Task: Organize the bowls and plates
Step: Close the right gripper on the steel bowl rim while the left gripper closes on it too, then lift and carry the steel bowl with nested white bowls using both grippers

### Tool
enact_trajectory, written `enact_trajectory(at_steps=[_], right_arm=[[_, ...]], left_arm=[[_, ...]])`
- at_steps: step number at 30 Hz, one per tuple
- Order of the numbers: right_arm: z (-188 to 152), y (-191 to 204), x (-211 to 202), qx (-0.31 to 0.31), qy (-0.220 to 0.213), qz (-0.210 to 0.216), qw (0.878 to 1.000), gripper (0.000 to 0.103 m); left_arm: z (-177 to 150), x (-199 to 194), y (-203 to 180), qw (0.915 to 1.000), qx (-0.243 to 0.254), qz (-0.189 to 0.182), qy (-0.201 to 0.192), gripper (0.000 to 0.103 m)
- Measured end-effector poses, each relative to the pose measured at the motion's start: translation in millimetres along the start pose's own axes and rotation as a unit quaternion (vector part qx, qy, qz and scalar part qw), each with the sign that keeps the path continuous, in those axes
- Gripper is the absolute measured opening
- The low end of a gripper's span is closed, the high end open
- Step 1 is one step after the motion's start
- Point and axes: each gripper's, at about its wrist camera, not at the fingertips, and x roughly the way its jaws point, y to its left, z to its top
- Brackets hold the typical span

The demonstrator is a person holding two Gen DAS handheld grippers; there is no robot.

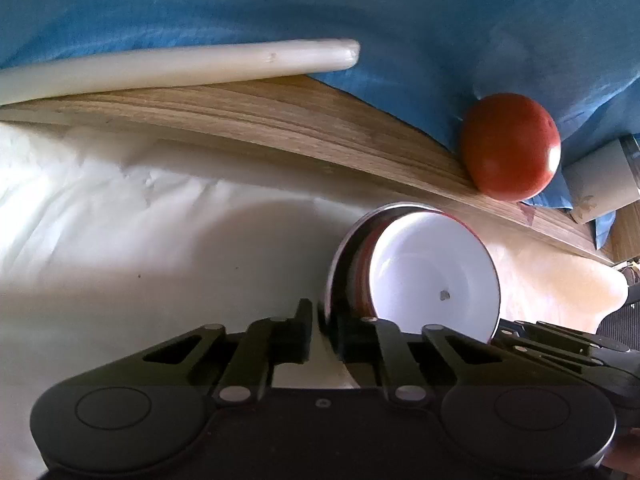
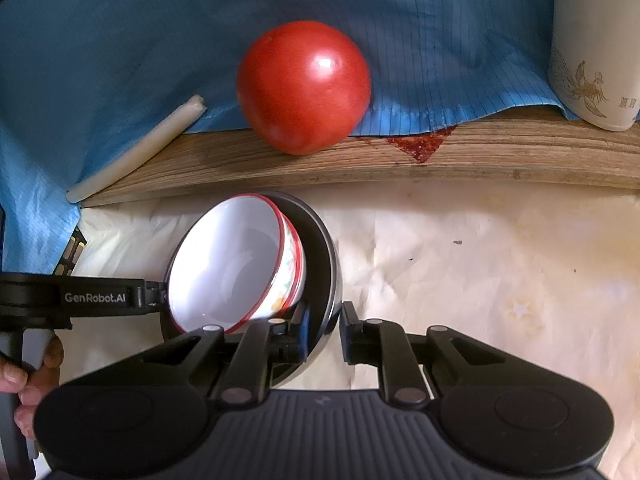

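The metal bowl stood tilted over the white cloth, with the porcelain bowl nested inside it. Behind the metal bowl ran the wooden board, and the tomato lay on its far edge. From the right wrist view, the pale stick lay left of the tomato and the cup stood far right of it.

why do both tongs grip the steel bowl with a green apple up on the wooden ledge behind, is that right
Not quite: the fruit on the wooden ledge is a red tomato, not a green apple, as the right wrist view shows. Both the left tongs and right tongs do grip the steel bowl.
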Motion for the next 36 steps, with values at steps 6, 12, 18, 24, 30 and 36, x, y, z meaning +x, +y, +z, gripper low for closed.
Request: enact_trajectory(at_steps=[6,12,18,24,30,36], right_arm=[[-1.1,-0.5,-1.0,0.003,-0.001,0.000,1.000,0.017],[-0.1,-0.4,-1.4,0.008,0.000,-0.003,1.000,0.015],[1.2,-2.1,-1.3,0.008,0.000,-0.003,1.000,0.015],[1.4,-3.3,-2.2,0.011,-0.001,-0.007,1.000,0.014],[0.3,-2.5,-3.3,0.017,-0.002,-0.013,1.000,0.014],[-0.5,-2.0,-3.6,0.021,-0.005,-0.016,1.000,0.014]], left_arm=[[-1.3,-0.9,-1.6,1.0000,-0.004,0.000,-0.002,0.009],[-3.8,-1.7,-6.2,1.0000,-0.002,0.008,-0.002,0.008],[-4.3,0.2,-7.3,0.9999,-0.008,0.009,0.000,0.008],[-4.3,3.9,-8.9,0.9999,-0.010,0.008,0.004,0.008],[-4.6,9.6,-11.1,0.9999,-0.009,0.007,0.006,0.008],[-3.0,12.7,-13.0,0.9999,-0.007,0.005,0.007,0.008]])
